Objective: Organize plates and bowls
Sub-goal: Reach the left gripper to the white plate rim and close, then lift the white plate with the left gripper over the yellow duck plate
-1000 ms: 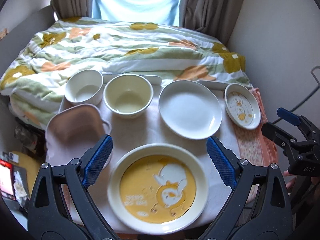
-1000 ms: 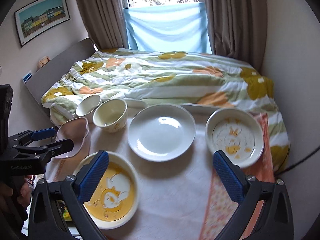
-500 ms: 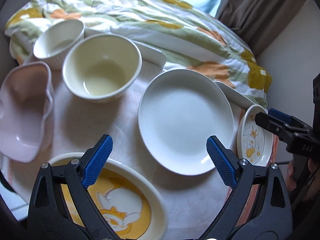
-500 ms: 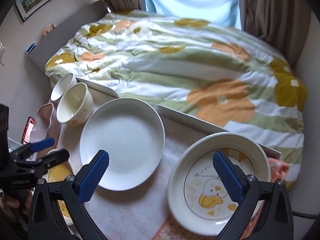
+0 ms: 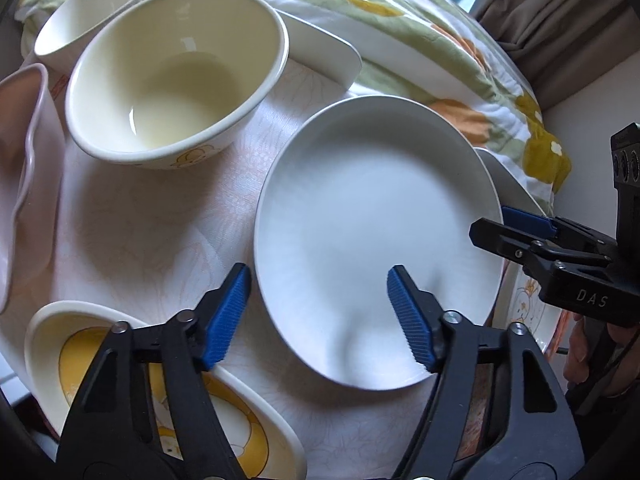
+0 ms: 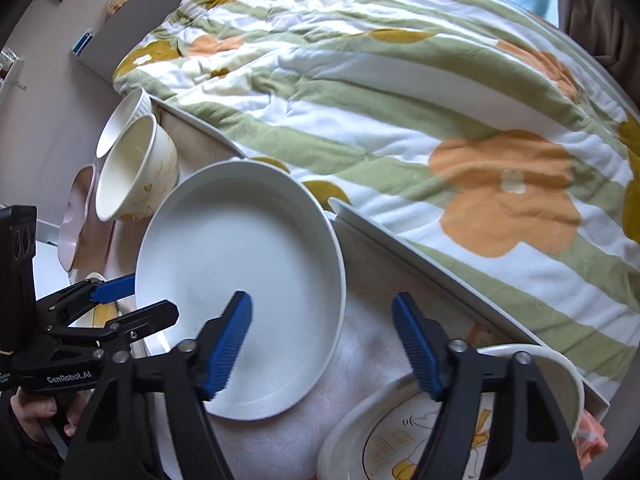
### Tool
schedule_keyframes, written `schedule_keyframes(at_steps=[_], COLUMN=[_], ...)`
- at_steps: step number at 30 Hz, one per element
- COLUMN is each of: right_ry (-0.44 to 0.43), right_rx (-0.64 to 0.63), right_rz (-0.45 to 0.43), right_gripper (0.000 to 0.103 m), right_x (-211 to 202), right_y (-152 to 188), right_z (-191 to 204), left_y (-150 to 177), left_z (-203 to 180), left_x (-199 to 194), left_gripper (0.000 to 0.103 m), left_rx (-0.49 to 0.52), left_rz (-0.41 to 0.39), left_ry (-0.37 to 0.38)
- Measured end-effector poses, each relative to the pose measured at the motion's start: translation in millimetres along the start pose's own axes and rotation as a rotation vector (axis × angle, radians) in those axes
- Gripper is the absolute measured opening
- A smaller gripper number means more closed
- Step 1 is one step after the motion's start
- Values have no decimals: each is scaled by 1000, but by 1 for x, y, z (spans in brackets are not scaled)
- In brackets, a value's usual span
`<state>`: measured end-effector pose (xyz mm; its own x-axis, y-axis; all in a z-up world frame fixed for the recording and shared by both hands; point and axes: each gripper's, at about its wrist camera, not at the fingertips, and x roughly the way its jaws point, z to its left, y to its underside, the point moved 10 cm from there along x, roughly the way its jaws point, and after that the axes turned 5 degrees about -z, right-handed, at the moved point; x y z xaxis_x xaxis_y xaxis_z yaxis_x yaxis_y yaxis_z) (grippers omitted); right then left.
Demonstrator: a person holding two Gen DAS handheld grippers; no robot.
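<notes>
A plain white plate (image 5: 376,216) lies in the middle of the clothed table. My left gripper (image 5: 320,316) points down at its near-left rim, one finger outside the rim and one over the plate. Its jaws are closing with the rim between them, and the pads do not press on it. My right gripper (image 6: 324,344) straddles the opposite rim of the same white plate (image 6: 240,264). Its jaws are closing too, with no contact. Each gripper also shows in the other's view: the right gripper (image 5: 516,232) and the left gripper (image 6: 120,300).
A cream bowl (image 5: 172,80), a white ribbed bowl (image 5: 92,4) and a pink dish (image 5: 24,184) stand at the left. A yellow duck plate (image 5: 80,364) sits near the left gripper and a small duck plate (image 6: 440,432) under the right one. A flowered quilt (image 6: 400,100) lies beyond.
Both grippers have come down and in toward the white plate, which now fills both views. Both pairs of jaws have narrowed around its opposite rims.
</notes>
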<state>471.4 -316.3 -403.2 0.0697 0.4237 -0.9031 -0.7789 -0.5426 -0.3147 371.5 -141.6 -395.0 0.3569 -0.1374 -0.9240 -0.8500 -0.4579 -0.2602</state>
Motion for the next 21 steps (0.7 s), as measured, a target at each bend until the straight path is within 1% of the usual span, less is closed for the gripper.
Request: schedule_keyframes(at_steps=[1, 3, 4, 5, 6, 7, 9, 10, 12, 13, 15, 21], right_ry=[-4, -10, -8, -8, -9, -3, 16, 16, 20, 17, 18, 26], right_rx=[-10, -28, -33, -35, -32, -32, -29, -27, -37, -42, -42, -41], right_rz=[9, 24, 31, 38, 45, 49, 46, 43, 36, 29, 23, -1], right_gripper=[56, 47, 44, 38, 33, 32, 30, 29, 21, 19, 19, 17], right_x=[3, 8, 9, 11, 12, 13, 13, 13, 13, 13, 13, 9], right_y=[2, 4, 5, 6, 7, 8, 8, 9, 9, 8, 8, 8], right_z=[1, 2, 2, 1, 1, -1, -4, -4, -3, -2, -3, -2], left_y=[1, 5, 6, 6, 6, 6, 6, 6, 6, 7, 7, 8], left_z=[1, 2, 2, 2, 2, 2, 5, 7, 12, 16, 19, 19], left_x=[2, 6, 7, 7, 7, 8, 7, 7, 5, 2, 1, -6], left_gripper=[60, 50, 48, 47, 45, 44, 37, 35, 26, 25, 22, 20], left_rx=[0, -5, -9, -9, -10, -15, -23, -28, -34, -40, -50, -25], left_rz=[5, 23, 29, 27, 27, 29, 27, 22, 12, 6, 0, -27], left_ry=[-8, -8, -8, -14, -14, -17, -28, -32, -42, -34, -32, -50])
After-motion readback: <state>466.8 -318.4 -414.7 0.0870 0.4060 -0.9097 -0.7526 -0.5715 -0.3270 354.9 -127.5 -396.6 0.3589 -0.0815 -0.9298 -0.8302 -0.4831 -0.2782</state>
